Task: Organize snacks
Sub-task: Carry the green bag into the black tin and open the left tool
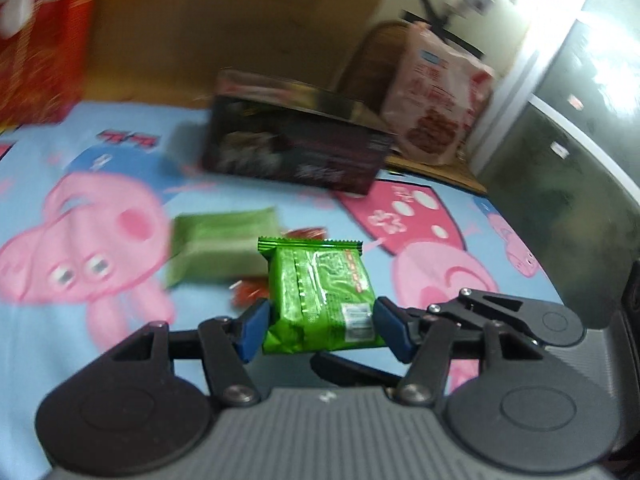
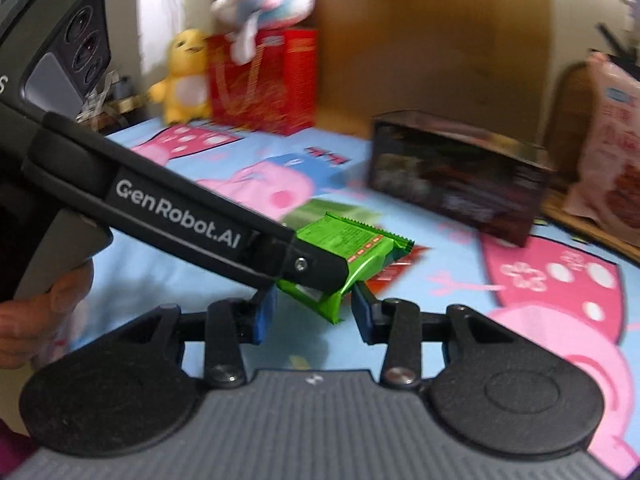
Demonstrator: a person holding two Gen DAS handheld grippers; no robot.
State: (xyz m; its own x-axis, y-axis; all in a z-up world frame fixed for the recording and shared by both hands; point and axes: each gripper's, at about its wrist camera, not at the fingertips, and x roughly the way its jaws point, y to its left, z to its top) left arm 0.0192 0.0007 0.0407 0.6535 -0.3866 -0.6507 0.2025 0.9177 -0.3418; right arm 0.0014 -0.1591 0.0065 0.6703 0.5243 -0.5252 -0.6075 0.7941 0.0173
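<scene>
My left gripper [image 1: 320, 326] is shut on a shiny green snack packet [image 1: 320, 296] and holds it above the cartoon-print sheet. The same packet [image 2: 344, 248] shows in the right wrist view, clamped in the left gripper's black fingers [image 2: 316, 266]. My right gripper [image 2: 314, 314] is open just below the packet, its blue pads on either side of the packet's lower corner, not touching it. A second green packet [image 1: 220, 248] and a red packet [image 1: 252, 292] lie on the sheet beyond.
A dark box [image 1: 296, 148] stands on the sheet further back, with a pink snack bag [image 1: 436, 92] behind it at right. A red gift bag [image 2: 264, 80] and plush toys [image 2: 184, 76] stand at the far left. A wooden headboard [image 1: 240, 20] is behind.
</scene>
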